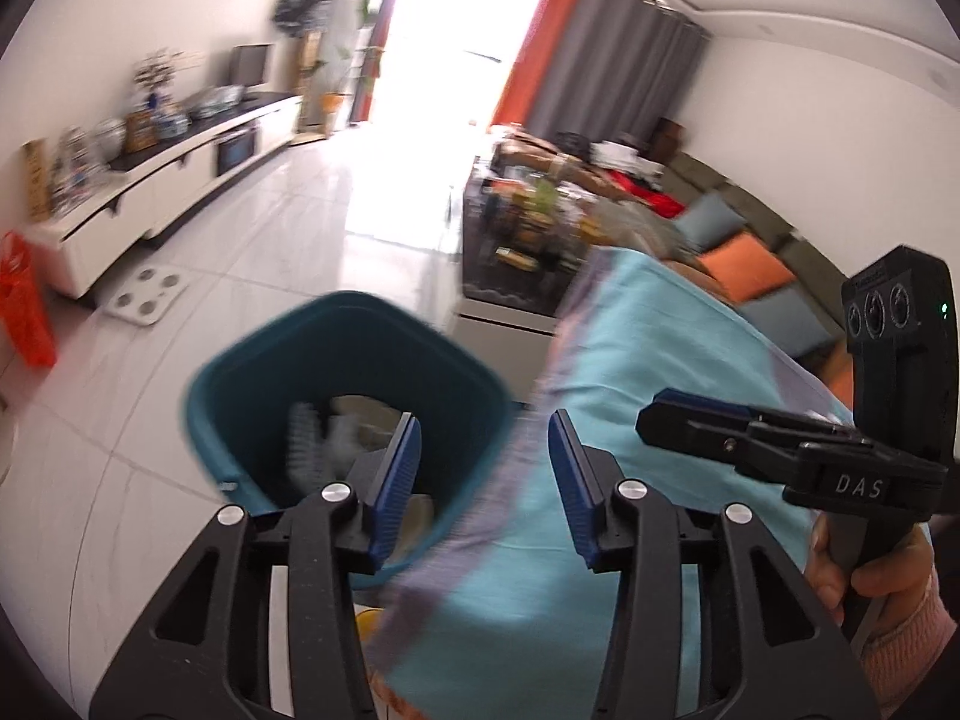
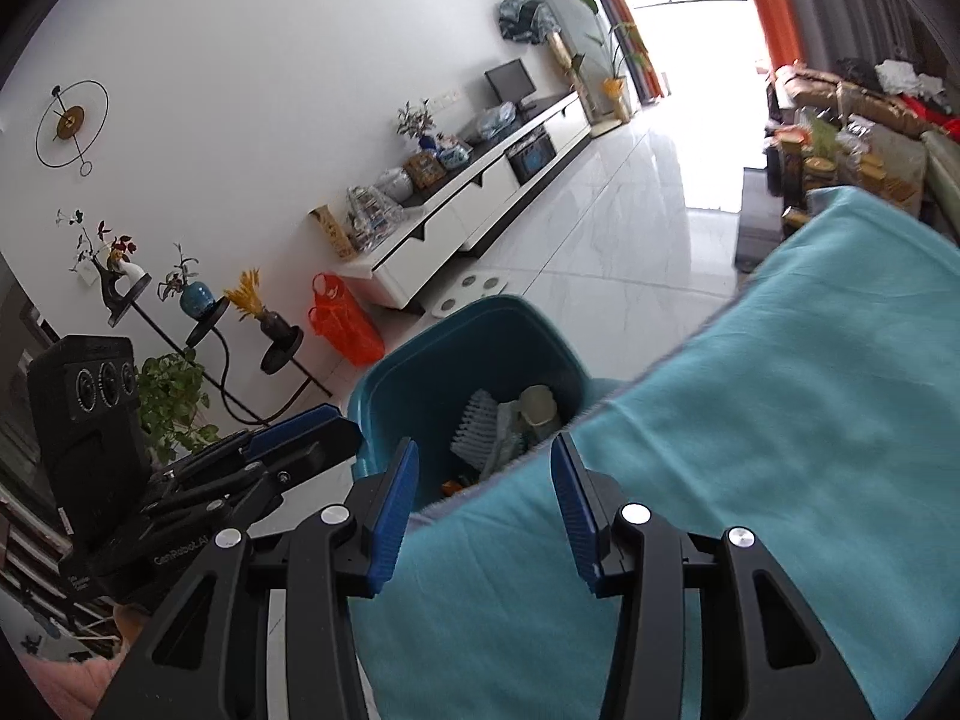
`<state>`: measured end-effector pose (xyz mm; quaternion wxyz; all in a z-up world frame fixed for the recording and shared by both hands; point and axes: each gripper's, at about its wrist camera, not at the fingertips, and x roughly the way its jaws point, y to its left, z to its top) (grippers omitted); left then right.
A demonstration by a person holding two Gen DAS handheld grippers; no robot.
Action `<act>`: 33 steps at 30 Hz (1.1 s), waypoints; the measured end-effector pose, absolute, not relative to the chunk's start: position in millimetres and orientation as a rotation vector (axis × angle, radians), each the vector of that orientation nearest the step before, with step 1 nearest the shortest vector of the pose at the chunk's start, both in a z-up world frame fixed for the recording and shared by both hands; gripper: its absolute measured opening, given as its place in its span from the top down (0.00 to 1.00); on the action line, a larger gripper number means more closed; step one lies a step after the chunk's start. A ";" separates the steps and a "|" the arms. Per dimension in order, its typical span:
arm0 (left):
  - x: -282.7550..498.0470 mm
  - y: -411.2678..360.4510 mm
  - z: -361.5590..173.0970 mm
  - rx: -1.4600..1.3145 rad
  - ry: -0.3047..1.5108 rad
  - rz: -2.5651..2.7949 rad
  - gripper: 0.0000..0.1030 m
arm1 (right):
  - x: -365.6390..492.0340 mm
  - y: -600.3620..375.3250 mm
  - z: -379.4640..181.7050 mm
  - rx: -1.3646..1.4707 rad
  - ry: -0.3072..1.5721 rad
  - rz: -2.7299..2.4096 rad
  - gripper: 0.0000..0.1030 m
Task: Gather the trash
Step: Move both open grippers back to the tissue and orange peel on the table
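Note:
A teal trash bin (image 1: 258,378) stands on the floor beside a table covered with a light blue cloth (image 1: 654,396). The bin also shows in the right wrist view (image 2: 420,372) and holds a white brush (image 2: 477,429), a pale cup (image 2: 540,408) and other scraps. My left gripper (image 1: 483,468) is open and empty above the bin's near rim and the cloth edge. My right gripper (image 2: 485,492) is open and empty over the cloth (image 2: 780,450) next to the bin. Each gripper shows in the other's view, the right one (image 1: 654,420) and the left one (image 2: 336,426).
A white TV cabinet (image 2: 456,222) with ornaments runs along the far wall. An orange bag (image 2: 345,321) and a white scale (image 2: 471,291) sit on the tile floor. A cluttered dark coffee table (image 1: 528,240) and a sofa with cushions (image 1: 744,270) lie to the right.

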<state>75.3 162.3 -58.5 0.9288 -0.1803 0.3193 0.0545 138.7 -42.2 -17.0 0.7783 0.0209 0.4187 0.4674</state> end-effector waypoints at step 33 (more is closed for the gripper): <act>204.3 -142.9 -59.6 -0.033 0.818 -0.489 0.56 | 162.1 -345.0 -43.4 0.357 0.808 0.426 0.69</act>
